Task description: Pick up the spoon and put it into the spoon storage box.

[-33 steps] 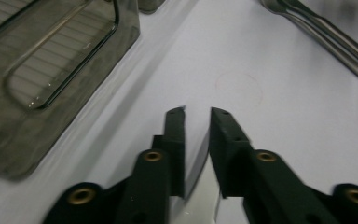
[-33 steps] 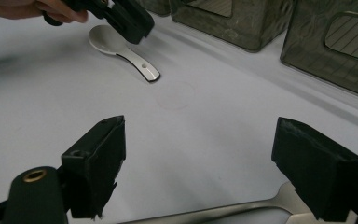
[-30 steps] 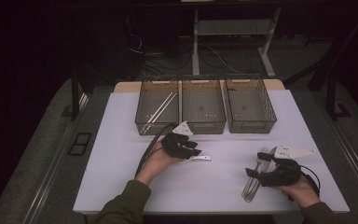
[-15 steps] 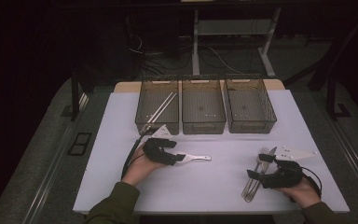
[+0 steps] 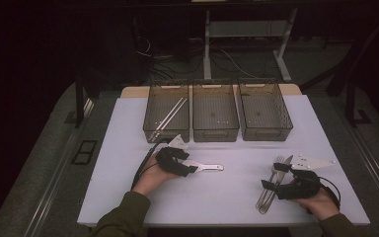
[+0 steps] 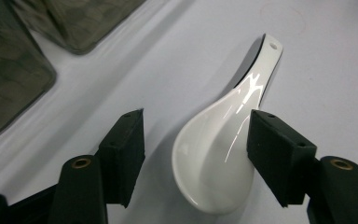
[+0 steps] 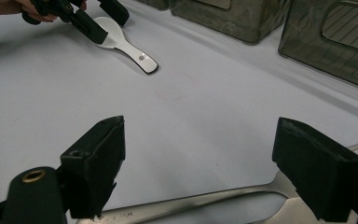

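Left hand-held gripper [image 5: 190, 169] has shifted toward the person and a little left since a second ago, off the spot near the middle bin and down to the white glazed ceramic soup spoon [image 5: 203, 166]; its jaws have just been opening, and they now stand at a middling gap with the spoon's bowl between them; in the left gripper view the right pad [image 6: 279, 154] sits right at the bowl's edge, the left pad [image 6: 123, 151] stands clear with bare counter in between, so no grip on the spoon; spoon lies flat on the pale lavender counter [image 5: 227, 197], bowl toward the left hand, handle with its small hole pointing away to the right; it sits in front of the middle bin, well apart from it; right hand-held gripper [image 5: 268, 186] has stayed put near the front right of the counter; jaws wide apart, nothing pinched; in the right gripper view a steel fork [image 7: 200, 201] lies on the counter just below and between the pads, its tines by the right pad; from above, that fork [image 5: 269, 190] lies with other steel cutlery in a small bunch under the gripper; three dark see-through plastic bins stand in a row at the back: left bin [image 5: 168, 126] holds a pair of pale chopsticks [image 5: 168, 118] lying slantwise; middle bin [image 5: 215, 129] and right bin [image 5: 265, 132] beside it.
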{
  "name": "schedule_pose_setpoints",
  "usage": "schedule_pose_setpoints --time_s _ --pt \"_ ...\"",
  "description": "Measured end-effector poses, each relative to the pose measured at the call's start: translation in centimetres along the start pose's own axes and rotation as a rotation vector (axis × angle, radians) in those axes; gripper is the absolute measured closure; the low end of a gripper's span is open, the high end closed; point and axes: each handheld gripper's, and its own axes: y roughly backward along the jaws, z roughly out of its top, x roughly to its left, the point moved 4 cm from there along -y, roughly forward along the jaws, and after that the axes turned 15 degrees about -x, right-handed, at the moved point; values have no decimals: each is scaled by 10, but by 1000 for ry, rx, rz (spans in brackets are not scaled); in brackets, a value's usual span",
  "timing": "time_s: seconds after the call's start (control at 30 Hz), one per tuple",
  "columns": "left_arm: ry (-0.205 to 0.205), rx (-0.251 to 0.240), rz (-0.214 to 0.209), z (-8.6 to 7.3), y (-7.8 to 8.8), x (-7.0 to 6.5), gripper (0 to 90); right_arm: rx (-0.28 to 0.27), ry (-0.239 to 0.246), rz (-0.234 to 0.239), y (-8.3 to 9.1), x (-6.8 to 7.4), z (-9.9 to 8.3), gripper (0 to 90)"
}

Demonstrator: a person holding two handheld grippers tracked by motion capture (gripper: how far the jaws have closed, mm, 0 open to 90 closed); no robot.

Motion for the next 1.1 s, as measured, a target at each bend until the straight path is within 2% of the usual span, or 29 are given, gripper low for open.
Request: schedule_pose_setpoints --time_s 0.07,0.17,0.2,0.27,0.3,0.33,0.43,0.7,0.73,0.77,0.9,1.1 --pt "8 10 -1 -1 0 -3 383 0 0 0 0 0 0 170" --pt "-34 21 -9 -1 -1 -5 401 -1 -1 -1 0 0 0 170" --pt "-17 22 -9 -1 -1 -7 414 -2 0 0 0 0 0 170" --pt "-44 24 -29 -1 -1 -8 458 -1 1 0 0 0 0 170" --pt "-32 32 -37 -1 0 -11 474 -1 1 0 1 0 0 170" --pt "-70 38 -44 -1 -1 -11 497 -1 0 -1 1 0 0 170" --pt "-104 59 -25 -1 -1 -15 518 -1 1 -1 1 0 0 170" --pt "-111 64 -56 -1 4 -16 589 -1 0 -1 0 0 0 170" --pt "-115 51 -46 1 6 -15 626 0 0 -2 0 0 0 170" --pt "-109 49 -54 2 7 -15 740 1 0 -2 0 0 0 170" --pt "-107 46 -76 2 9 -15 776 0 0 -2 0 0 0 170" --pt "-156 59 -80 5 9 -18 805 0 1 -3 1 0 0 170"
